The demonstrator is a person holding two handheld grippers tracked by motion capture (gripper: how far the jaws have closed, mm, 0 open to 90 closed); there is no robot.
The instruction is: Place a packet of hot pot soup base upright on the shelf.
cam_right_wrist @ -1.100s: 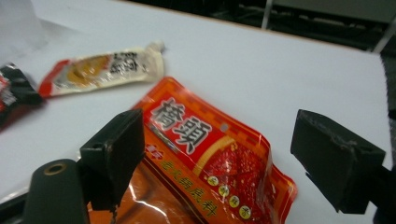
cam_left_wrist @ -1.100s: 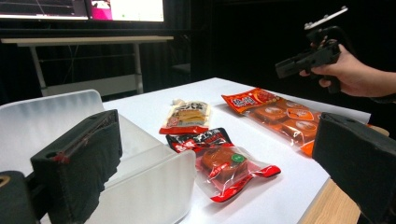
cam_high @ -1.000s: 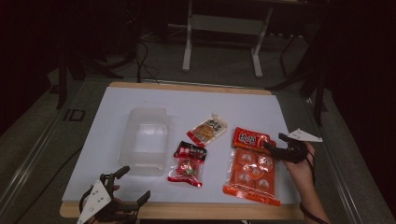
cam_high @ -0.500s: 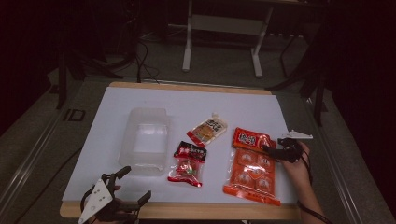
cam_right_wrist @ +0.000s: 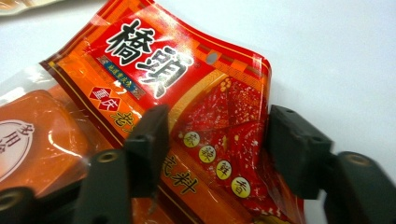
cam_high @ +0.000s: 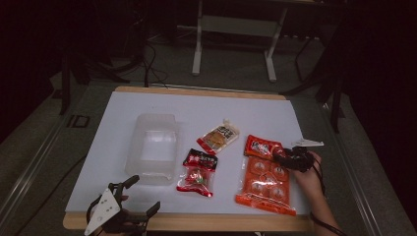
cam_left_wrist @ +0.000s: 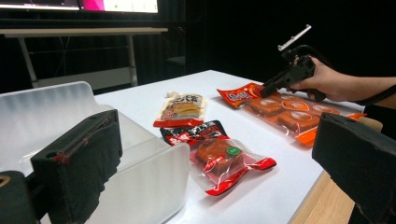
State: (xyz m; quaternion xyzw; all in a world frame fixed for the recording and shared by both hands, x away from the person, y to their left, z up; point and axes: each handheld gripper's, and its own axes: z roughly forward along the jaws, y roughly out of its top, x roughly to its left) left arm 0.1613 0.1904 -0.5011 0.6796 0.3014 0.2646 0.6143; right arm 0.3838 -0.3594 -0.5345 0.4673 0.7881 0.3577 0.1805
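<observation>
Desk [cam_high: 147, 105]: white surface with a wooden edge, carrying all the items below.
Clear plastic container [cam_high: 152, 147]: sitting empty on the desk, serving as the landmark for this report.
Tan snack pouch [cam_high: 218, 137]: lying flat just to the right of the container, toward the far side.
Red and black snack pack [cam_high: 197, 172]: lying flat just beside the container's near right corner.
Large orange-red packet [cam_high: 263, 172]: lying flat well to the right of the container, beyond both smaller packs, its red header end pointing to the far side.
Right gripper [cam_high: 290, 158]: reaching over the packet's header end; in the right gripper view [cam_right_wrist: 215, 144] its jaws are standing partly apart, straddling the printed header, one jaw on each side, not closing on it.
Left gripper [cam_high: 129, 206]: hovering at the desk's near edge, just in front of the container; jaws are gaping wide with nothing between them.
</observation>
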